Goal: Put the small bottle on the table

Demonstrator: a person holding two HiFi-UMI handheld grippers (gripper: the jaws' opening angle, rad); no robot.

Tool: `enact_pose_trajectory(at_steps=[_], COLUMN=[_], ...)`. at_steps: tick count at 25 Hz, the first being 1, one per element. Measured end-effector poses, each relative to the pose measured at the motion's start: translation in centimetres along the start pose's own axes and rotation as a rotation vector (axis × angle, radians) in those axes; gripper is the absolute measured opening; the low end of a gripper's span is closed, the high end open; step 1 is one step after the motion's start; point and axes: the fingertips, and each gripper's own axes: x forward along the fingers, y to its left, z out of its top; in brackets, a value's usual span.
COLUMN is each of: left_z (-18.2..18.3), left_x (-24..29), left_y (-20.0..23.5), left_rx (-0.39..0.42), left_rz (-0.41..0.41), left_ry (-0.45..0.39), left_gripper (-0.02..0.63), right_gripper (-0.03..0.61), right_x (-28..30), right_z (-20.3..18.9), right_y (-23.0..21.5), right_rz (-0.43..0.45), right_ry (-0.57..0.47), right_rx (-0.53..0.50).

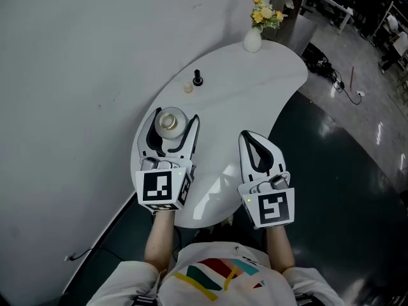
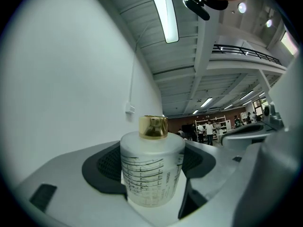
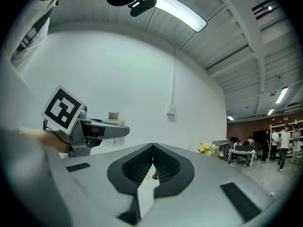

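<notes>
The small bottle point(image 1: 171, 125) is frosted white with a gold cap and stands upright between the jaws of my left gripper point(image 1: 174, 117), which is shut on it over the left part of the white table point(image 1: 255, 88). In the left gripper view the bottle point(image 2: 151, 174) fills the gap between the dark pads, with printed lines on its side. Whether its base touches the table I cannot tell. My right gripper point(image 1: 245, 135) is to the right over the table, shut with nothing in it; its jaws point(image 3: 152, 148) meet at the tips.
A small black item point(image 1: 197, 78) and a small beige item point(image 1: 188, 88) stand on the table beyond the bottle. A white vase with yellow flowers point(image 1: 253, 40) is at the far end. The table edge curves close on both sides, with dark floor point(image 1: 344, 190) to the right.
</notes>
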Motion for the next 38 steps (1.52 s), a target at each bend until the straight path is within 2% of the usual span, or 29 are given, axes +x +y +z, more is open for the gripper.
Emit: enact_pose_trajectory(at_steps=[8, 18, 22, 25, 29, 32, 38], left_z=[-3.9, -8.0, -10.6, -12.7, -15.7, -17.8, -22.1], left_x=[4.9, 9.2, 10.8, 11.9, 13.4, 14.6, 16.7], left_y=[3.2, 7.0, 8.1, 8.5, 8.9, 9.2, 10.9], left_rx=[0.024, 0.021, 0.011, -0.002, -0.026, -0.032, -0.048], left_rz=[0.033, 0.093, 0.098, 0.098, 0.087, 0.088, 0.119], left_ry=[0.048, 0.093, 0.136, 0.171, 0.216, 0.247, 0.309], left_gripper=[0.353, 0.353, 0.353, 0.353, 0.353, 0.353, 0.353], right_gripper=[0.012, 0.012, 0.012, 0.012, 0.011, 0.011, 0.011], right_x=[4.2, 8.2, 8.7, 9.4, 9.4, 9.1, 8.3], right_z=[-2.2, -7.3, -9.4, -9.9, -12.0, -13.3, -16.6], right_y=[-0.3, 1.5, 2.5, 3.2, 4.1, 4.4, 4.1], right_rz=[0.046, 0.176, 0.217, 0.241, 0.262, 0.265, 0.276], right_ry=[0.020, 0.121, 0.189, 0.165, 0.200, 0.195, 0.279], right_rx=[0.003, 0.061, 0.073, 0.091, 0.117, 0.123, 0.141])
